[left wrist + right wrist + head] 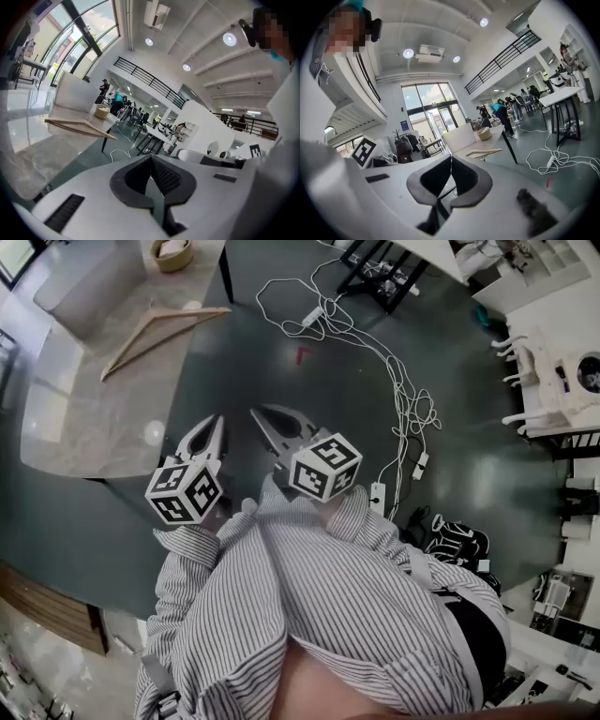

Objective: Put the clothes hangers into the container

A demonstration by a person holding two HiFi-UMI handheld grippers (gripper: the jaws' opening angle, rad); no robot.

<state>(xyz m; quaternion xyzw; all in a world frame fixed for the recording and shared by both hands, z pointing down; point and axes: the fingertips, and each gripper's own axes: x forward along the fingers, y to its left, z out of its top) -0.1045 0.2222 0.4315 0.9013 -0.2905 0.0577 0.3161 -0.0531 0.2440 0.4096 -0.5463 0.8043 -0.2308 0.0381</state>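
Note:
A wooden clothes hanger [161, 329] lies on the grey stone table [84, 427] at the upper left, near its far edge. Beyond it stands a pale box-shaped container [82, 282]. Both grippers hang over the dark floor close to my body, short of the table. My left gripper [215, 424] is shut with nothing in it, and so is my right gripper [262, 416] beside it. The left gripper view has its closed tips [151, 160] below the hanger [79, 126] and the container [75, 93]. The right gripper view shows closed tips [451, 159], the hanger [485, 152] and the container [461, 138].
A small round basket [172, 253] sits on the table past the hanger. White cables [398, 390] and a power strip [378, 496] trail over the floor to the right. Black table legs [380, 277] stand at the top, white furniture [553, 381] at the right.

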